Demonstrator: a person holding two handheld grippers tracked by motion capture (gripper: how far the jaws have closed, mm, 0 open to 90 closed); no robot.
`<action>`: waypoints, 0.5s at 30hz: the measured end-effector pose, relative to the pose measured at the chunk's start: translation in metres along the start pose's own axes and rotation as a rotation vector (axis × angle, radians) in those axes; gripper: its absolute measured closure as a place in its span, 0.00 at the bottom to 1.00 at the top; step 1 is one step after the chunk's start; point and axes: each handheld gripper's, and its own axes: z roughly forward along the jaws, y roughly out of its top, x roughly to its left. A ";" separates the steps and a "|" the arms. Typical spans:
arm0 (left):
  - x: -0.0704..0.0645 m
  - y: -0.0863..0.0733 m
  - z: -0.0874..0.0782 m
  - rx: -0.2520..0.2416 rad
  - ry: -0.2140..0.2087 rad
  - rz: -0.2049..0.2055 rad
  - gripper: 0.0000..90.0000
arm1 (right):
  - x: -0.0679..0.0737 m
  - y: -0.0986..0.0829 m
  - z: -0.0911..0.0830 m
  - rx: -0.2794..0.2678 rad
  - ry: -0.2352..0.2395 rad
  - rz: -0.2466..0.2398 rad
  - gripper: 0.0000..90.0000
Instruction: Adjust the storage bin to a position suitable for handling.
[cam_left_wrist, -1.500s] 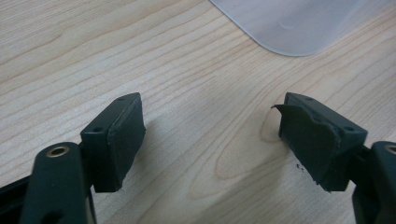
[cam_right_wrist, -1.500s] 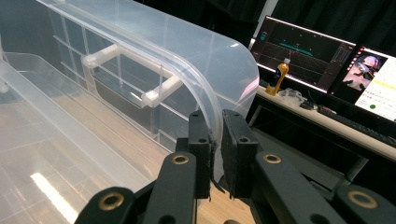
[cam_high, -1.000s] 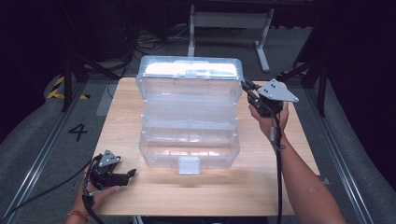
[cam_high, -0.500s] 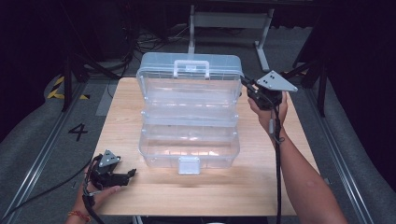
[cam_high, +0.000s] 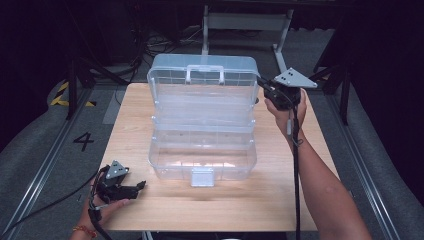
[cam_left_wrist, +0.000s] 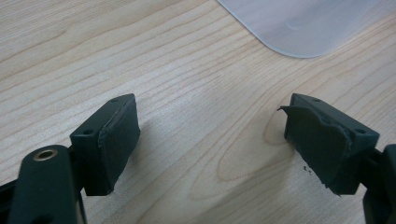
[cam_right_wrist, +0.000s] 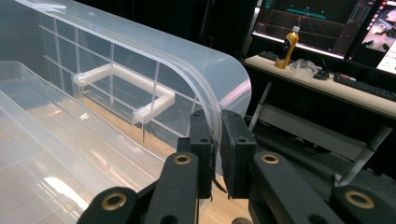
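A clear plastic tiered box (cam_high: 202, 150) stands in the middle of the wooden table (cam_high: 280, 200). Its lid (cam_high: 202, 82) is swung up and back, almost upright, with a white handle (cam_high: 204, 75) on it. My right gripper (cam_high: 264, 90) is shut on the lid's right edge (cam_right_wrist: 215, 126), which runs between the two pads. My left gripper (cam_high: 140, 186) lies low at the table's front left, open with nothing between its pads (cam_left_wrist: 119, 140). A rounded corner of the box (cam_left_wrist: 299, 28) shows beyond them.
A white latch (cam_high: 202, 176) hangs at the box's front. Behind the table stand a metal frame (cam_high: 245, 22) and a desk with monitors (cam_right_wrist: 327, 23) and a yellow bottle (cam_right_wrist: 288, 44). A floor mark reads 4 (cam_high: 83, 141) to the left.
The lid has swung up from lying on the box to standing open at the back, carried by my right gripper. The left gripper has stayed put.
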 end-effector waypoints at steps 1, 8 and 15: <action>0.000 0.000 0.000 0.000 0.000 0.000 0.21 | -0.001 0.000 0.001 0.002 0.000 0.006 0.94; 0.000 0.000 0.000 0.000 0.000 0.000 0.21 | -0.006 0.004 0.009 0.028 0.008 0.024 0.94; 0.000 0.000 0.000 0.000 0.000 0.000 0.21 | -0.011 0.006 0.017 0.047 0.014 0.041 0.94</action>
